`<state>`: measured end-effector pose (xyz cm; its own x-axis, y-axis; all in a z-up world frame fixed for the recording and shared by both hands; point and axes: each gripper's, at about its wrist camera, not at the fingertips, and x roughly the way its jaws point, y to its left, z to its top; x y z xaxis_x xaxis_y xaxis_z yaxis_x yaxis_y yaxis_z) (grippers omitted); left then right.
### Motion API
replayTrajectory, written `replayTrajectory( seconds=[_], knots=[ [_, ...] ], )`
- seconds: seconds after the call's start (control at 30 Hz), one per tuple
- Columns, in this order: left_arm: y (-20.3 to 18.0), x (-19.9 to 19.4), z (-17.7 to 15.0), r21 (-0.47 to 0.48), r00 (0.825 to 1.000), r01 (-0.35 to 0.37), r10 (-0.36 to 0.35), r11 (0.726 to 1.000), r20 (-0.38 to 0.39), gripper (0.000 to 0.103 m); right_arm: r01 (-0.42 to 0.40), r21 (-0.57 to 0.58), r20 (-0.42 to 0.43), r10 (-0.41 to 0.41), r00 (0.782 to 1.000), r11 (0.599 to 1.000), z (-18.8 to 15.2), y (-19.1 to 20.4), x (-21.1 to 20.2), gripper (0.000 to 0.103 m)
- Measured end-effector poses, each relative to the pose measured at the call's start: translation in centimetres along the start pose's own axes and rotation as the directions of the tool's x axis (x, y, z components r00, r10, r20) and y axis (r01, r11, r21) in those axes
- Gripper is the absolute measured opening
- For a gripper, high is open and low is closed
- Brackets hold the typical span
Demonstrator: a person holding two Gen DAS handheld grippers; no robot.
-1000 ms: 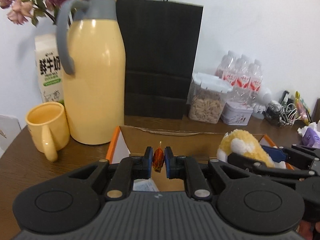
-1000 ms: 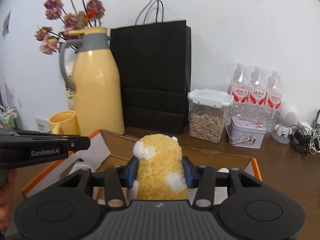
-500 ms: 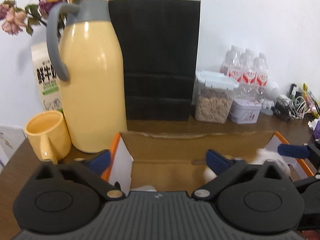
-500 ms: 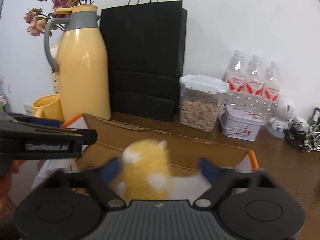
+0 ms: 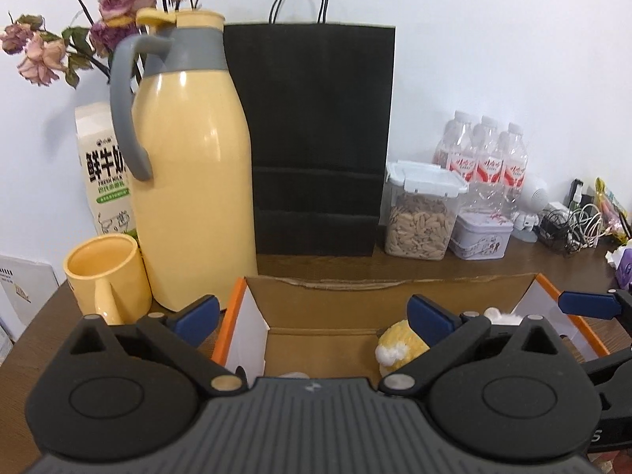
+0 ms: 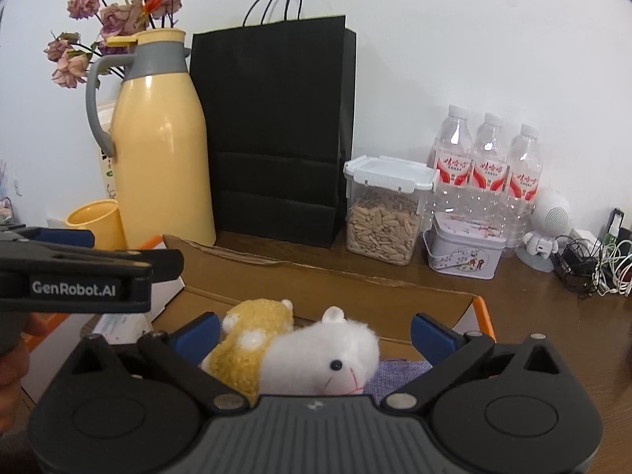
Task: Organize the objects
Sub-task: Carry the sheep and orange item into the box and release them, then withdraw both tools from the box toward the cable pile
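Right tongs [image 6: 314,330] opening, clear of plush toy [image 6: 304,355] lying between them.

White wall [image 5: 493,39], brown wooden table [image 6: 553,316]

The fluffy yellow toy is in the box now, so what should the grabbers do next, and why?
Probably lift the right gripper up and back out of the cardboard box. Its jaws are opening and spread wide, and the yellow plush toy lies loose in the box beside the white plush toy, untouched. The left gripper is open and empty too, so both can fetch something else.
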<state>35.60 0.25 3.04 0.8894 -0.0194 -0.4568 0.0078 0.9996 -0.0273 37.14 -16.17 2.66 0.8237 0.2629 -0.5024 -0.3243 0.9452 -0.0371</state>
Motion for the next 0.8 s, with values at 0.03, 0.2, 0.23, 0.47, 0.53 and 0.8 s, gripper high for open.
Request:
replayTrajectory(
  seconds=[0.03, 0.2, 0.23, 0.47, 0.53, 0.8],
  knots=[
    [0.0, -0.4, 0.0, 0.001, 1.000, -0.002, 0.001, 1.000, 0.007, 0.103, 0.000, -0.005, 0.007, 0.000, 1.000, 1.000, 0.0, 0.1, -0.4, 0.103],
    [0.3, -2.5, -0.1, 0.009, 0.999, -0.004, 0.004, 1.000, 0.032, 0.103, -0.004, -0.024, 0.039, 0.005, 0.999, 1.000, 0.0, 0.4, -2.4, 0.103],
    [0.4, -2.9, -0.2, 0.010, 0.999, -0.005, 0.005, 1.000, 0.035, 0.103, -0.005, -0.029, 0.045, 0.007, 0.999, 1.000, -0.1, 0.5, -2.9, 0.103],
    [0.6, -6.2, -1.3, 0.018, 0.999, -0.012, 0.011, 1.000, 0.048, 0.103, -0.011, -0.046, 0.071, 0.014, 0.997, 0.999, -1.0, 1.0, -6.1, 0.103],
    [0.6, -7.1, -1.6, 0.020, 0.999, -0.013, 0.012, 1.000, 0.046, 0.103, -0.011, -0.050, 0.073, 0.015, 0.997, 0.999, -1.4, 1.1, -7.0, 0.103],
    [1.3, -10.9, -3.7, -0.001, 0.999, -0.026, 0.026, 1.000, 0.030, 0.103, -0.014, -0.083, 0.041, 0.018, 0.999, 0.996, -4.0, 1.7, -10.3, 0.103]
  ],
)
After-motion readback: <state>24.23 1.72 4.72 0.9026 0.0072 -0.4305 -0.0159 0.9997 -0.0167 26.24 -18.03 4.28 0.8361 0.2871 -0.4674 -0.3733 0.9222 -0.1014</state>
